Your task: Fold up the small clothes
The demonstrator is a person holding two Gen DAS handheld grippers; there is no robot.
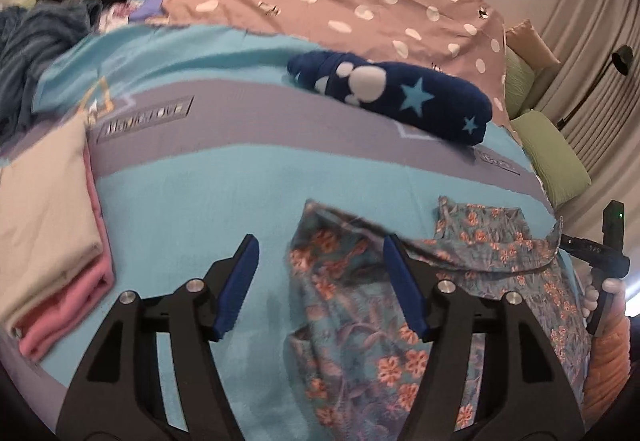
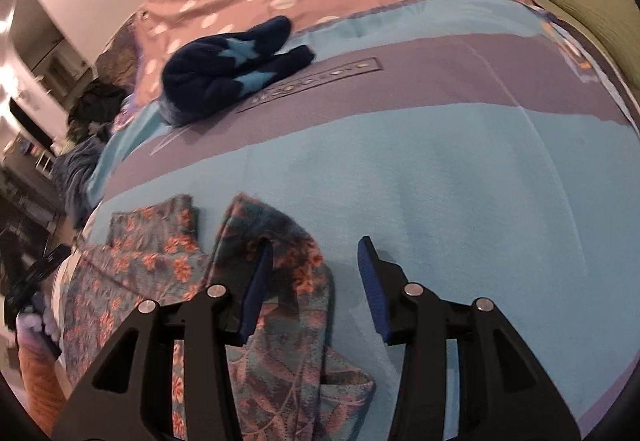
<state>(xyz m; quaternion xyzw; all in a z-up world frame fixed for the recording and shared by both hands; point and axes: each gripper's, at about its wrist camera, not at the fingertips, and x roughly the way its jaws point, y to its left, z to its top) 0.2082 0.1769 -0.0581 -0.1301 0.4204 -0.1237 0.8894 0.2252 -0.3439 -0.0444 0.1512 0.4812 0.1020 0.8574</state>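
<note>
Here we are looking down on a bed covered by a light blue sheet with a grey band (image 1: 192, 201). A teal garment printed with orange flowers (image 1: 360, 321) is lying rumpled on it. Our left hand-held gripper (image 1: 318, 253) is hovering with jaws apart, gripping nothing, its right finger over the cloth's edge. Our right hand-held gripper (image 2: 316, 253) is likewise standing open and empty above the garment's right edge.

Teal garment (image 1: 360, 321), orange flowers
</note>
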